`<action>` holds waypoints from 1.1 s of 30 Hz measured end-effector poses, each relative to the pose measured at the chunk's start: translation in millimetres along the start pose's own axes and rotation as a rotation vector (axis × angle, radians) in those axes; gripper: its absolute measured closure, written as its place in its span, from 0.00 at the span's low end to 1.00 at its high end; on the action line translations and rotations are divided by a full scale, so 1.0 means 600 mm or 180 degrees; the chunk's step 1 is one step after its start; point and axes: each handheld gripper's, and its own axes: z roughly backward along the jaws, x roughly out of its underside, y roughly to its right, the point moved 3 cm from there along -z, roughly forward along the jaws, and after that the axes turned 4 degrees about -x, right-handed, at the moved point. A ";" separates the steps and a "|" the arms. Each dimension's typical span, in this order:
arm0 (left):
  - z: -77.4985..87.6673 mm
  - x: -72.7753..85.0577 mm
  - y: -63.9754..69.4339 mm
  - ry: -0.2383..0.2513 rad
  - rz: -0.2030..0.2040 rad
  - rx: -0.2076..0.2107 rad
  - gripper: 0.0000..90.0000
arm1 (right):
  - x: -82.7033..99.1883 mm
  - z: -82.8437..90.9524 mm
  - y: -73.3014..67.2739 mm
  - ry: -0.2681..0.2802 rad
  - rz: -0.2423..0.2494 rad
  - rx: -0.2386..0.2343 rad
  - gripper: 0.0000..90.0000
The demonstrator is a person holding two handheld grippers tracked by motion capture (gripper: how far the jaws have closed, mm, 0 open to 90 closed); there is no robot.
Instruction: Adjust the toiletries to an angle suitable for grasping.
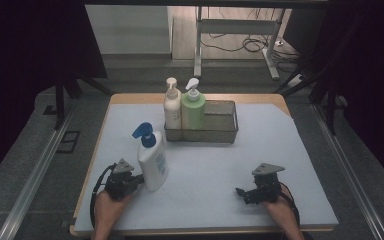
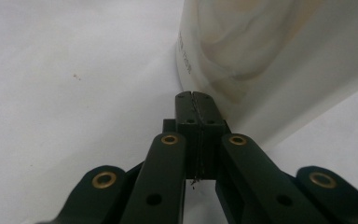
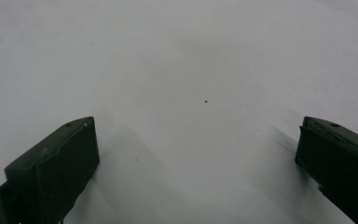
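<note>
A white lotion bottle with a blue pump point(image 1: 152, 159) stands upright on the pale mat at the front left. My left gripper point(image 1: 140, 178) rests on the mat just left of the bottle's base, shut with nothing between its jaws. In the left gripper view the two jaws meet flat together point(image 2: 195, 100), and the bottle's white wall point(image 2: 270, 46) rises right behind their tips; whether they touch it I cannot tell. My right gripper point(image 1: 240, 191) lies at the front right, pointing left. Its jaws stand wide open point(image 3: 198, 135) over bare mat.
A metal mesh basket point(image 1: 222, 131) sits at the back middle of the table. A cream pump bottle point(image 1: 172, 106) and a green pump bottle point(image 1: 193, 109) stand in its left end. The wooden table edge point(image 1: 92, 165) borders the mat on the left.
</note>
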 end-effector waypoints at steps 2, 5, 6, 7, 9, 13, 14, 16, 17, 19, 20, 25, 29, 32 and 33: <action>-0.002 -0.001 0.004 0.0003 -0.0006 0.0047 1.00 | 0.000 0.000 0.000 0.0001 0.0000 0.0000 0.00; -0.004 -0.003 0.011 -0.0009 -0.0047 0.0061 1.00 | 0.000 0.000 0.000 0.0000 -0.0001 -0.0001 0.00; -0.005 -0.004 0.013 -0.0011 -0.0058 0.0065 1.00 | 0.000 0.000 0.000 0.0001 0.0000 -0.0001 0.00; -0.005 -0.004 0.014 -0.0014 -0.0073 0.0065 1.00 | 0.000 0.000 0.000 0.0001 0.0000 0.0000 0.00; -0.007 -0.005 0.017 -0.0017 -0.0086 0.0069 1.00 | 0.000 0.000 0.000 0.0000 0.0000 0.0000 0.00; -0.009 -0.006 0.026 -0.0036 -0.0136 0.0142 1.00 | 0.000 0.000 0.000 0.0001 -0.0001 -0.0003 0.00; -0.010 -0.007 0.030 -0.0044 -0.0157 0.0163 1.00 | 0.000 0.000 0.000 0.0000 -0.0002 -0.0001 0.00; -0.012 -0.009 0.037 -0.0063 -0.0203 0.0175 1.00 | 0.000 0.000 0.000 -0.0002 -0.0002 -0.0003 0.00; -0.013 -0.010 0.040 -0.0057 -0.0224 0.0170 1.00 | 0.000 0.000 0.000 -0.0003 -0.0001 -0.0003 0.00; -0.015 -0.011 0.043 -0.0063 -0.0231 0.0193 1.00 | 0.000 0.000 0.000 -0.0005 0.0000 -0.0003 0.00; -0.015 -0.011 0.045 -0.0068 -0.0244 0.0197 1.00 | 0.000 0.000 0.000 -0.0005 0.0000 -0.0003 0.00; -0.019 -0.016 0.056 -0.0068 -0.0304 0.0248 1.00 | 0.000 0.000 0.000 -0.0010 0.0002 0.0007 0.00; -0.023 -0.020 0.065 -0.0044 -0.0329 0.0305 1.00 | -0.001 0.000 0.000 -0.0019 0.0002 0.0004 0.00; -0.028 -0.023 0.072 -0.0038 -0.0348 0.0363 1.00 | -0.001 0.000 0.000 -0.0016 -0.0001 0.0008 0.00; -0.030 -0.024 0.075 -0.0033 -0.0348 0.0366 1.00 | -0.001 0.000 0.000 -0.0021 0.0000 0.0005 0.00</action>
